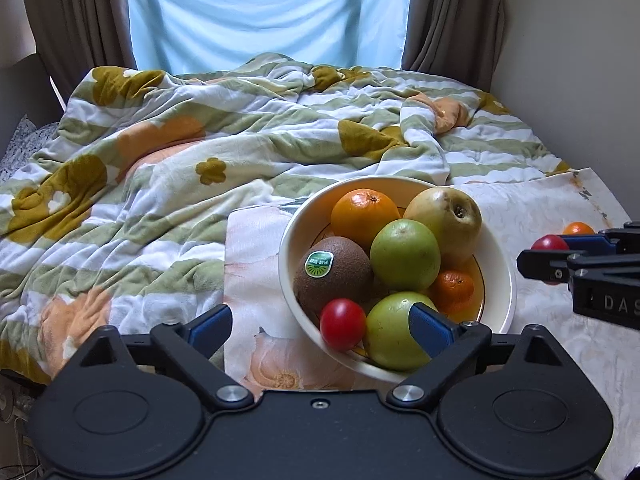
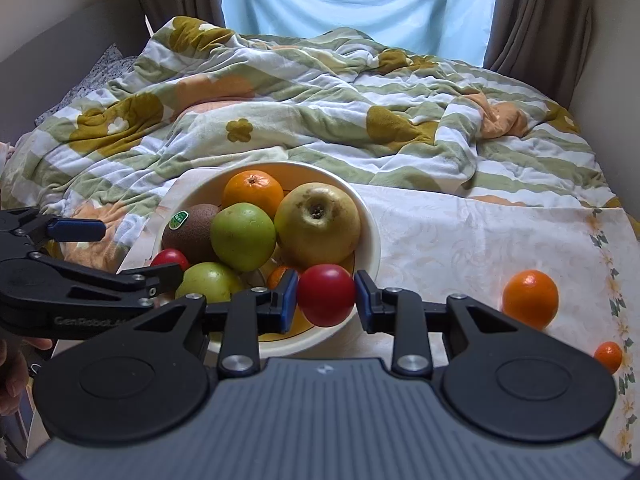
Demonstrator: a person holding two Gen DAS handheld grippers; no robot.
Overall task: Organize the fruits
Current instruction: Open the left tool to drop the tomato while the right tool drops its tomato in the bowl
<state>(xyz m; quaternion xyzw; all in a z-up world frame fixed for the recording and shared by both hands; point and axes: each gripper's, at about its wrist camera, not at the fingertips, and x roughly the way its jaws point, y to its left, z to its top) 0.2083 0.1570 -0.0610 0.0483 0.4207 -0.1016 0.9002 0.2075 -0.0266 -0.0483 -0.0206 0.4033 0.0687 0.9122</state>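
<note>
The small mandarin (image 1: 454,290) in the bowl (image 1: 506,280) is half covered by the green apples; in the right wrist view only a sliver (image 2: 279,276) is seen behind a blue pad. The near green apple (image 1: 390,334) is partly masked at 3 o'clock by a left gripper (image 1: 320,324) finger. The right gripper (image 1: 556,254) is cut off by the frame edge at 3 o'clock, its red tomato (image 1: 550,243) largely hidden. The kiwi (image 1: 332,274) sticker text is too small to read. A hand (image 2: 14,376) is cropped at 9 o'clock.
</note>
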